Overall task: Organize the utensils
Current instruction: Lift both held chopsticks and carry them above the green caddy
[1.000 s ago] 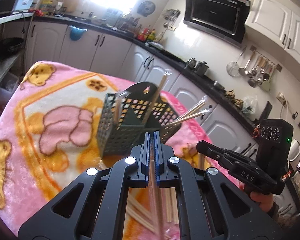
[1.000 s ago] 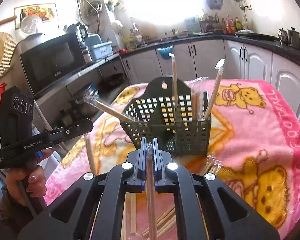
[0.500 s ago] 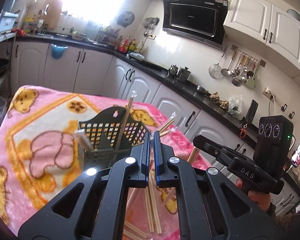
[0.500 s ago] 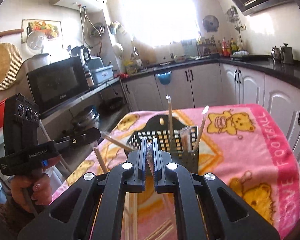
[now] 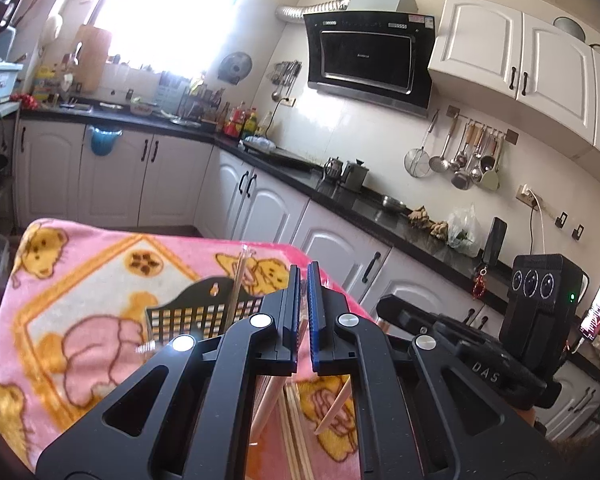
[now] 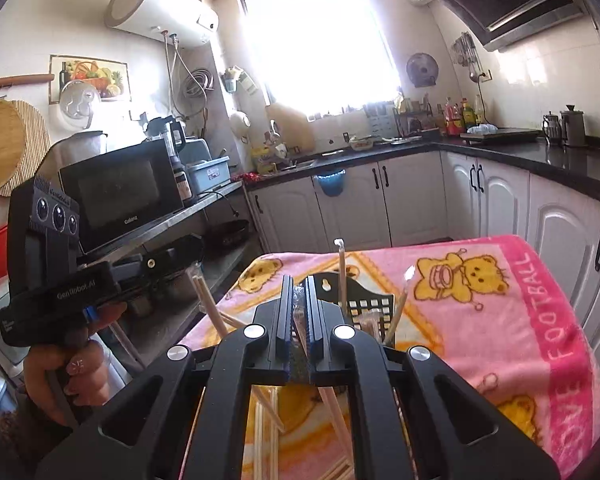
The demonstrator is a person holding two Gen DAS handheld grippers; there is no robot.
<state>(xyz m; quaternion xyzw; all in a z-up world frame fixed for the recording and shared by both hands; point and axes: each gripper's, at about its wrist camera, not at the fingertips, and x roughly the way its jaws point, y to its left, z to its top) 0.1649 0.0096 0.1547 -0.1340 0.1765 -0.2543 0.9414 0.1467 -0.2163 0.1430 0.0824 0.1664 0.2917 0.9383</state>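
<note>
A black perforated utensil basket [image 5: 188, 316] [image 6: 370, 304] stands on the pink bear blanket [image 5: 80, 280] [image 6: 500, 320], with wrapped chopsticks [image 6: 342, 272] upright in it. My left gripper [image 5: 304, 270] is raised above and in front of the basket. It is shut on a chopstick [image 5: 266, 404] that hangs below its jaws. The right wrist view shows that same left gripper [image 6: 198, 246] with its stick [image 6: 206, 304]. My right gripper [image 6: 299, 280] is shut on a plastic-wrapped chopstick [image 6: 332, 412] and hovers just short of the basket. It also appears in the left wrist view as the right gripper [image 5: 384, 306].
Loose chopsticks [image 5: 296, 440] [image 6: 264, 440] lie on the blanket under both grippers. A person's hand [image 6: 76, 364] grips the left handle. White cabinets and a black counter [image 5: 380, 208] run behind the table, with a microwave shelf [image 6: 120, 192] on the other side.
Both grippers rose, each carrying its chopstick, and tilted up toward level. The basket has dropped lower in both views and is partly hidden behind the fingers.
</note>
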